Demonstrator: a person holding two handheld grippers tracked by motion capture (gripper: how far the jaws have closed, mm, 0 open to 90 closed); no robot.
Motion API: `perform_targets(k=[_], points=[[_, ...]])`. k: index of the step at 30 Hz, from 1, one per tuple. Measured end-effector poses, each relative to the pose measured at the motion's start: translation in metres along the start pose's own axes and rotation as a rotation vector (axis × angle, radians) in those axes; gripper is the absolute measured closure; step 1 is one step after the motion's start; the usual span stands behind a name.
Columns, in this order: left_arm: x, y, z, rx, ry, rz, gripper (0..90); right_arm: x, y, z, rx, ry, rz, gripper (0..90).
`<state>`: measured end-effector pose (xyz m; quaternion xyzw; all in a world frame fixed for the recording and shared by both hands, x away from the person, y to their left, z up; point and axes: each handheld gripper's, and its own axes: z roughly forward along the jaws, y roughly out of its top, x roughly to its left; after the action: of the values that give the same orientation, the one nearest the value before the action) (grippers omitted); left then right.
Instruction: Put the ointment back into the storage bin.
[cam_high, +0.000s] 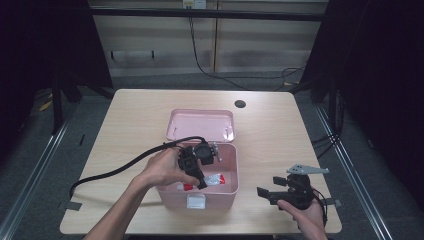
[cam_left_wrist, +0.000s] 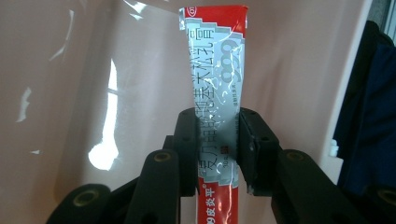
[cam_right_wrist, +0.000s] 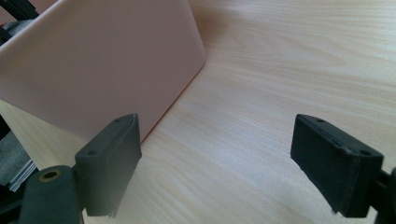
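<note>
Lowering the tube into the pink box, the left hand-held gripper should keep its clamp until it lies flat; the right hand-held gripper waits open.

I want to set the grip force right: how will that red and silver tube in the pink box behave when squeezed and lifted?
The tube is probably soft: its foil skin looks creased where the left gripper clamps it. Its glossy surface may slip. Flat-crimped at the end, it seems unlikely to roll in the pink box.
</note>
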<state>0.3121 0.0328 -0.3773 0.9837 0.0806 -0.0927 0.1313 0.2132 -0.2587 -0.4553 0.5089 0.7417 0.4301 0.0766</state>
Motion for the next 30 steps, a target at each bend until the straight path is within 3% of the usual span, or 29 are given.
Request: perform_targets(k=[7, 14, 30], points=[[0.002, 0.002, 0.011, 0.028, -0.009, 0.003, 70.5, 0.001, 0.000, 0.000, 0.006, 0.000, 0.002, 15.9], [0.005, 0.002, 0.016, 0.052, -0.047, 0.023, 70.5, 0.001, 0.000, 0.001, 0.010, -0.001, 0.004, 15.8], [0.010, 0.003, 0.030, 0.081, -0.091, 0.013, 70.5, 0.001, 0.000, 0.001, 0.024, -0.006, -0.003, 15.8]])
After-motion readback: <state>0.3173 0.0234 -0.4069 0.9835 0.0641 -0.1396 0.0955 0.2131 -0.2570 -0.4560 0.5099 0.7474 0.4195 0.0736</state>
